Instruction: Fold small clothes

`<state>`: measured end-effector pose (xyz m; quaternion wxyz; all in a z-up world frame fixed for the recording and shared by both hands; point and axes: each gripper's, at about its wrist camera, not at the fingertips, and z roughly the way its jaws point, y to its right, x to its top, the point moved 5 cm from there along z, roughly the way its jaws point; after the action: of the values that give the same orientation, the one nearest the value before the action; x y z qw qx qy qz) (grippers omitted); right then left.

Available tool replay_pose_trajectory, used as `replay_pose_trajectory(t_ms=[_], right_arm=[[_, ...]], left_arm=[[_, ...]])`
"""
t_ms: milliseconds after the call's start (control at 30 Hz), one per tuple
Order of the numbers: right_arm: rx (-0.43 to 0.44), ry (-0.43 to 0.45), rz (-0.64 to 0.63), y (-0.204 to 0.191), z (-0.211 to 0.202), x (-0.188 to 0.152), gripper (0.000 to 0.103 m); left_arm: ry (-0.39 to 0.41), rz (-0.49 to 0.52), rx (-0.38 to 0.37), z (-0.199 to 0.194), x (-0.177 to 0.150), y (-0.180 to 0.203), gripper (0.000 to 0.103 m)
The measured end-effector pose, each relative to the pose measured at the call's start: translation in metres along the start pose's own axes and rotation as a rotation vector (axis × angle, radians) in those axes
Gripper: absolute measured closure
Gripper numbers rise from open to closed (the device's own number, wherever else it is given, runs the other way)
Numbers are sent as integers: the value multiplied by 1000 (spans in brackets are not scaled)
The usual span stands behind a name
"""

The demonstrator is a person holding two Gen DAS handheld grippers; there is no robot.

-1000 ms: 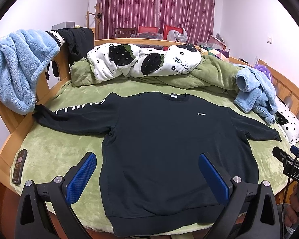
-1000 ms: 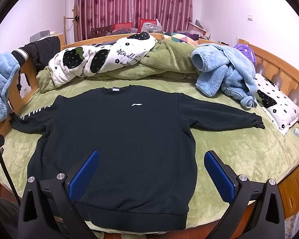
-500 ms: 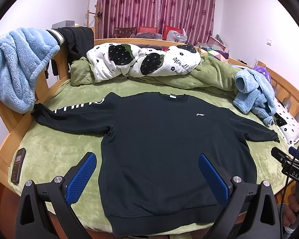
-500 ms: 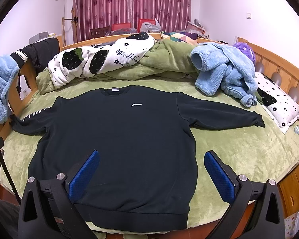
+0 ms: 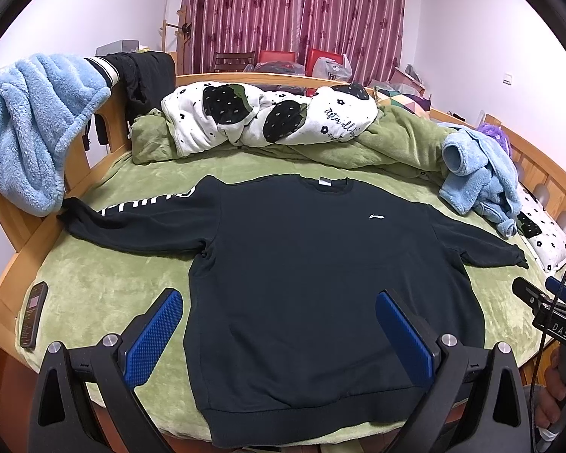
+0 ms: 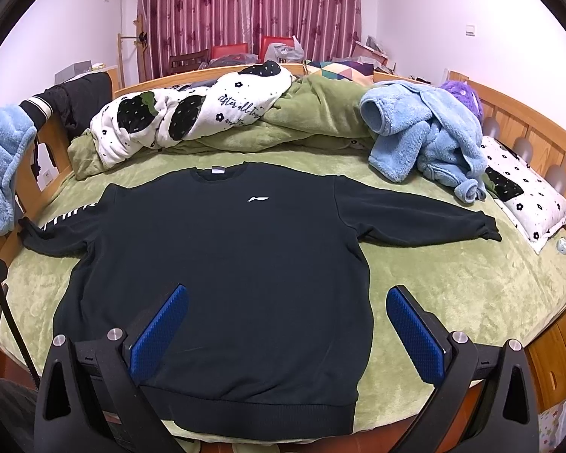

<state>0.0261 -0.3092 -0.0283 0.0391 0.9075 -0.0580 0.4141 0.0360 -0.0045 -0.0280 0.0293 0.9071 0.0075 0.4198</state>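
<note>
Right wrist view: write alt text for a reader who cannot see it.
A black sweatshirt lies flat, front up, sleeves spread, on a green blanket covering a wooden-framed bed. The right hand-held gripper hangs open above its hem, touching nothing. A light blue fleece garment and a strawberry-print quilt sit beyond.

- sweatshirt (image 6: 222,264): black, white chest logo, white sleeve stripes
- bed cover (image 6: 452,283): green
- curtains (image 6: 245,11): maroon, striped, flowered
- fleece (image 6: 422,139): light blue
- claw pads (image 6: 158,336): blue
- quilt (image 6: 192,113): white, black strawberries
</note>
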Motion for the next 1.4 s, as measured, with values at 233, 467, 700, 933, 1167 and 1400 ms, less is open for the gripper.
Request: replay_pose_trajectory(t_ms=[233, 467, 700, 933, 1167, 1400], right_arm=[[-3, 0, -5, 1, 0, 1, 0], [3, 2, -3, 2, 0, 0, 0], [6, 16, -22, -5, -1, -1, 0], [42, 21, -25, -2, -3, -2, 0], [61, -43, -1, 6, 11, -15, 0], [48, -36, -11, -1, 21, -9, 0]], left_arm=[[1, -2, -3, 0, 0, 3, 0], [0, 5, -5, 0, -1, 14, 0], [1, -1, -16, -2, -2, 26, 0], [15, 2, -52, -8, 2, 22, 0], [40, 24, -3, -11, 6, 14, 0], [27, -20, 13, 9, 21, -20, 0]])
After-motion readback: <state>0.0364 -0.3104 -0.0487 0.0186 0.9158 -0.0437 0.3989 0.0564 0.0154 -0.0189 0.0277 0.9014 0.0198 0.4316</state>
